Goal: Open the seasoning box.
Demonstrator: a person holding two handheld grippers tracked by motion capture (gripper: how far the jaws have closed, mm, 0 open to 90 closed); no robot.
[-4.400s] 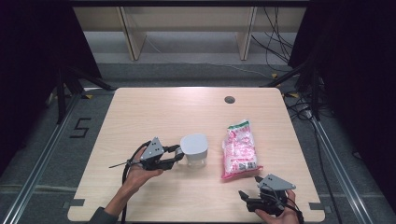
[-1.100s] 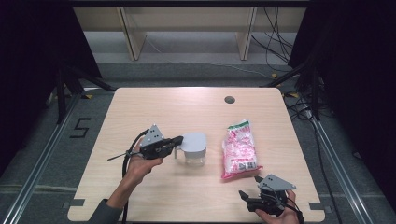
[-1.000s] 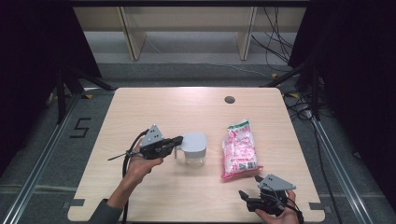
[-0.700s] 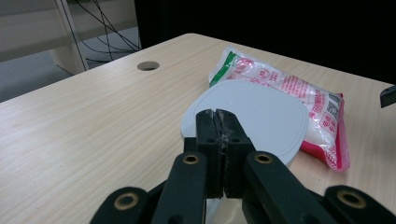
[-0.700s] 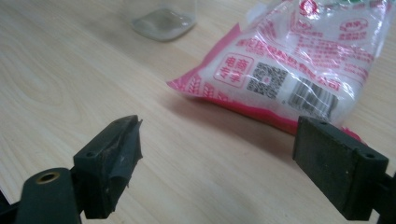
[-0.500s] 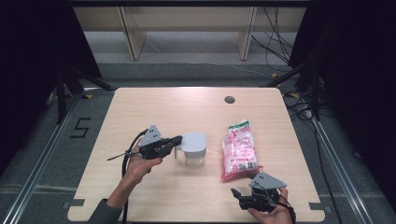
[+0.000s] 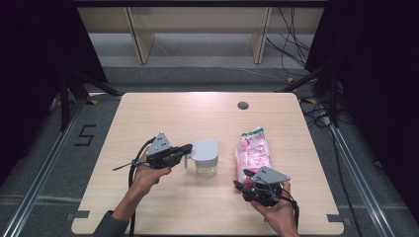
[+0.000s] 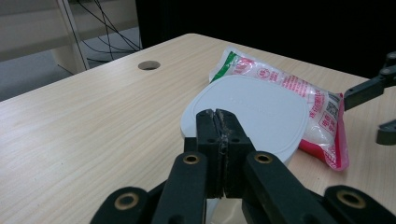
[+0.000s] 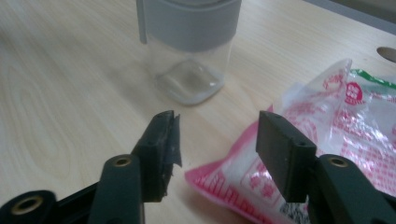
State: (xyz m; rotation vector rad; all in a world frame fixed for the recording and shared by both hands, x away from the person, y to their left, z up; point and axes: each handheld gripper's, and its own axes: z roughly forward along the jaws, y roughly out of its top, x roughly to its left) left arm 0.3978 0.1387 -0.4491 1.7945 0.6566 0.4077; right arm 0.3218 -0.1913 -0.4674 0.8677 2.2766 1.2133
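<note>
Your clear plastic jar with the grey rounded-square lid [image 7: 205,156] stands upright mid-counter, long axis vertical, lid up. Your left gripper [image 7: 184,150] sits at its lid edge, jaws pressed together. The pink-and-white snack bag [image 7: 253,154] lies flat just beside it, lengthwise away from you. Your right gripper [image 7: 238,186] hovers at the bag's near end, jaws apart.

The clear plastic jar [image 9: 189,70] has a matt grey plastic lid [image 8: 254,114]; the glossy pink plastic bag [image 7: 253,153] lies on smooth pale wood-grain table [image 7: 163,113].
</note>
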